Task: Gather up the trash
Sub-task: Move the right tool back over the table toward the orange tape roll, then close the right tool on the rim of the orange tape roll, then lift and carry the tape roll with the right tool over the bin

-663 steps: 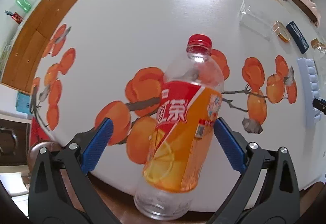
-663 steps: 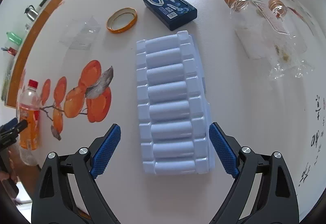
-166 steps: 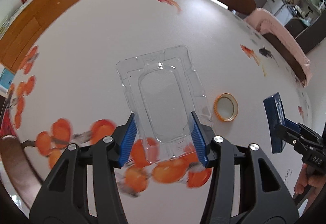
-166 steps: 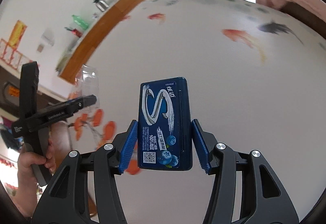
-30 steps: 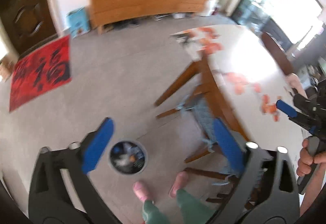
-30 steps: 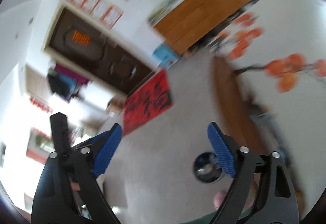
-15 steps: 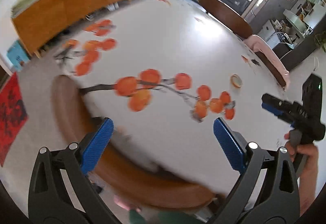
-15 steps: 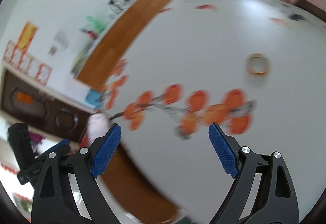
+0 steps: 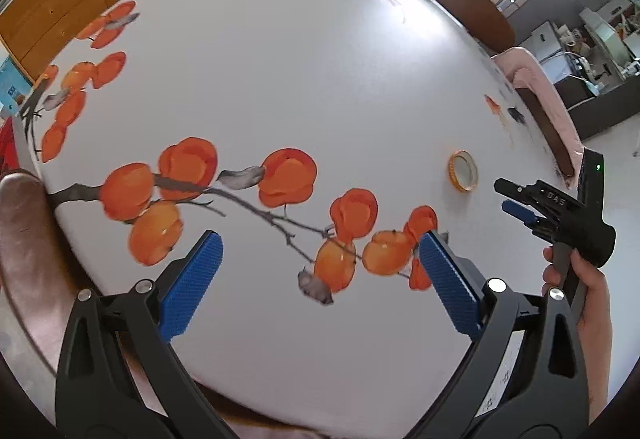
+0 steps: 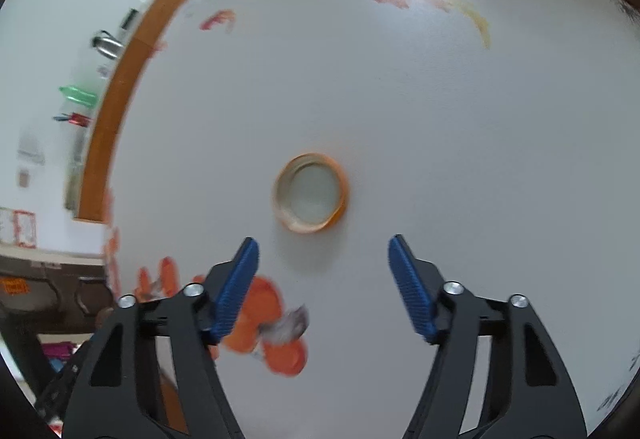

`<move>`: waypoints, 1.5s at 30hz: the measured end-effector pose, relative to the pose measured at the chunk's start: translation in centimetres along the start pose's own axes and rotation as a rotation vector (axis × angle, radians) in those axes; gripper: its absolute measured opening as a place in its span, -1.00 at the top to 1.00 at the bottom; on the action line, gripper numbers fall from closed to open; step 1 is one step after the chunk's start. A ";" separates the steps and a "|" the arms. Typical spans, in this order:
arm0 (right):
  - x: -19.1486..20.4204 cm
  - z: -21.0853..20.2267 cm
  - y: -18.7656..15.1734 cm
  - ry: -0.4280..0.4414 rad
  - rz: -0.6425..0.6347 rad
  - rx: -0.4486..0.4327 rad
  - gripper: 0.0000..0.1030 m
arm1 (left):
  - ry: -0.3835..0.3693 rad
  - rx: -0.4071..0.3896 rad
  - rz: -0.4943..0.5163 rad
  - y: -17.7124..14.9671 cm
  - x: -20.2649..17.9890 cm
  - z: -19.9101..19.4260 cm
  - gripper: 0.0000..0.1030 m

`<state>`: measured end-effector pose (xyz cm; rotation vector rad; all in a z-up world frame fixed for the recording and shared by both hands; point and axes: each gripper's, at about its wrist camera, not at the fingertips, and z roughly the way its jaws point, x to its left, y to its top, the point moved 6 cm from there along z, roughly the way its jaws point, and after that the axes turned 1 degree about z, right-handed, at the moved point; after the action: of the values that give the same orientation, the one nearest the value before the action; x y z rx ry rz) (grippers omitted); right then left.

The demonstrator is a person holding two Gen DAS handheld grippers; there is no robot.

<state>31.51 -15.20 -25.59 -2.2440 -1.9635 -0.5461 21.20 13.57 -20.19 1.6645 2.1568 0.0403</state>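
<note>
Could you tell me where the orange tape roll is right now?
The orange tape roll lies flat on the white table, just ahead of the open right gripper, centred in its view.

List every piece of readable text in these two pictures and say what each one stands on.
"DAS": embossed on the black body of the right gripper, seen from the left wrist.
Black print near the table edge, lower right: too small to read.
Wall posters and orange sign in the right wrist view: blurred.

Blurred sideboard items (image 10: 76, 95), unidentifiable.
</note>
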 end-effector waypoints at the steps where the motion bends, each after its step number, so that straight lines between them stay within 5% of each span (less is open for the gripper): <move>1: 0.1 0.5 0.2 -0.010 -0.016 0.004 -0.14 | 0.000 0.007 0.000 0.3 0.0 0.7 -0.87; 10: 0.8 2.8 0.7 -0.072 -0.073 0.007 0.29 | 0.051 0.023 -0.016 1.3 0.9 4.7 -0.85; 16: 0.8 2.9 1.2 -0.085 -0.073 -0.025 0.37 | 0.061 0.048 0.024 1.6 -0.2 6.8 -0.54; 21: 1.0 2.9 0.8 -0.167 -0.138 -0.044 0.58 | 0.061 0.063 0.061 1.8 -2.0 8.3 -0.41; 23: 0.6 2.8 0.7 -0.205 -0.156 -0.054 0.81 | 0.052 0.076 0.072 1.6 -2.9 9.1 -0.34; 36: -0.2 2.1 -0.1 -0.084 -0.117 -0.017 0.91 | 0.033 0.121 0.118 0.6 -5.3 10.9 0.07; 45: 1.8 0.5 -2.7 0.097 -0.149 0.059 0.91 | 0.045 0.093 0.125 0.0 -3.9 8.3 0.08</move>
<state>29.17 -12.99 -25.82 -2.0089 -2.0809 -0.5930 24.79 8.04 -26.60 1.8658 2.1139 0.0140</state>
